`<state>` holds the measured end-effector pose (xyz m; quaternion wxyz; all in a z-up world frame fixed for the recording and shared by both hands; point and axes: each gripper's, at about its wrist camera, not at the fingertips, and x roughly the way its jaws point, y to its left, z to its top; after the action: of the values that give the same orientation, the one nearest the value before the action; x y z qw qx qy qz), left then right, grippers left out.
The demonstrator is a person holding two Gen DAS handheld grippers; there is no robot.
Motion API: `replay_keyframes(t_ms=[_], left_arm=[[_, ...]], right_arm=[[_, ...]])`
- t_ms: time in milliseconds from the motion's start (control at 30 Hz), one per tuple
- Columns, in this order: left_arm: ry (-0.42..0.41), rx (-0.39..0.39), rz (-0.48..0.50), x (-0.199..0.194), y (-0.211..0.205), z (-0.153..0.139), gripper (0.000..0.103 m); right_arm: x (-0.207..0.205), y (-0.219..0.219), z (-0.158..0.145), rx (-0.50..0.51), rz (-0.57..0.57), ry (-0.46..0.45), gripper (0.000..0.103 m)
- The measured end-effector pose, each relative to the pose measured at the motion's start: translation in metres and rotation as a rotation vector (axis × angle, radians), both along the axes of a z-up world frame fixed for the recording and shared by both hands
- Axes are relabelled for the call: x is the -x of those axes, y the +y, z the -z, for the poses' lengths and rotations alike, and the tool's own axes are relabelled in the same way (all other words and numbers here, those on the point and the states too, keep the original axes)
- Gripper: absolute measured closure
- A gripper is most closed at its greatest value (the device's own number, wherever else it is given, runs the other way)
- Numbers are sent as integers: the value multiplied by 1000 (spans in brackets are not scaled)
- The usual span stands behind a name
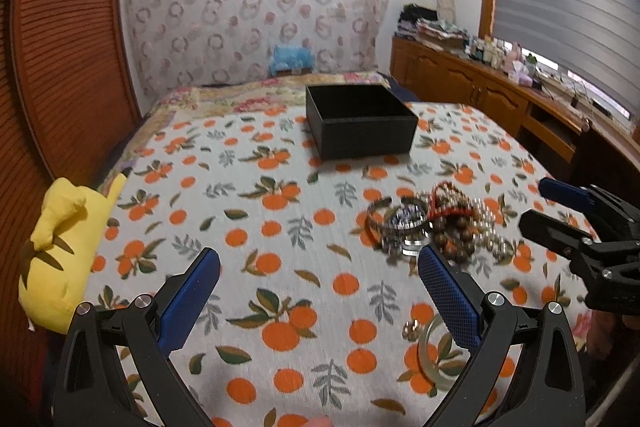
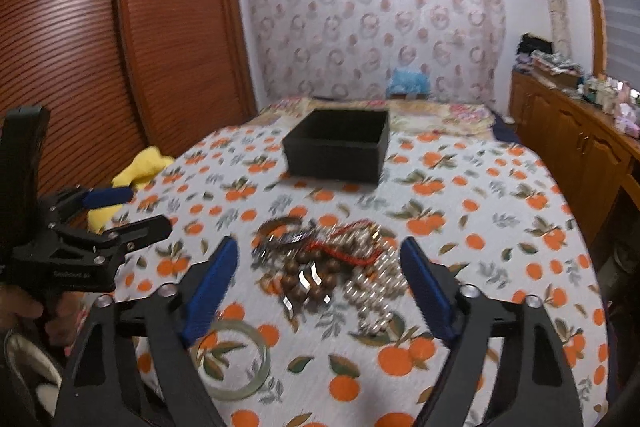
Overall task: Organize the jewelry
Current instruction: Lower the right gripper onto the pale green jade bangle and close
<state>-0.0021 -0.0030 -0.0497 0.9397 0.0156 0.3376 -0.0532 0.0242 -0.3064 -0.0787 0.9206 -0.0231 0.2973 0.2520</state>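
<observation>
Jewelry pile (image 2: 332, 259) sits centre frame in the right wrist view, tangled on the orange-print bedspread (image 2: 480, 227), nothing held. Working left to right: your left gripper (image 2: 120, 215) shows at the left edge, jaws spread wide, empty. Pale jade-like bangle (image 2: 236, 359) lies lower left, apart from the heap, just beside your right gripper's (image 2: 320, 283) left finger; likely stiff, slick and brittle, so pinch across the band, not the outer curve. Wooden bead bracelet (image 2: 308, 279) is probably light and floppy; grab a bunched section. Red cord (image 2: 348, 247) and silvery bead strand (image 2: 376, 287) look interlocked, so expect neighbours to drag along. Right gripper is wide open, straddling the pile. Black box (image 2: 336, 147), open top, waits upper centre, well apart.
</observation>
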Motion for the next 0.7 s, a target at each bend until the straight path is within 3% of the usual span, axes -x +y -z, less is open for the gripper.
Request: replay_keyframes(t_ms=[167, 367, 567, 633, 700], left_arm=[[51, 10, 42, 3, -1, 14, 7], [107, 26, 78, -1, -2, 27, 7], [162, 38, 119, -5, -4, 39, 7], [174, 47, 134, -5, -5, 41, 8], [181, 51, 141, -5, -6, 43, 13]], right_arm=[[2, 11, 21, 15, -84, 92, 47], [4, 25, 48, 59, -157, 191, 65], [4, 32, 58, 108, -205, 227, 71], [4, 33, 58, 143, -203, 215, 78], [4, 33, 58, 157, -212, 211, 94]])
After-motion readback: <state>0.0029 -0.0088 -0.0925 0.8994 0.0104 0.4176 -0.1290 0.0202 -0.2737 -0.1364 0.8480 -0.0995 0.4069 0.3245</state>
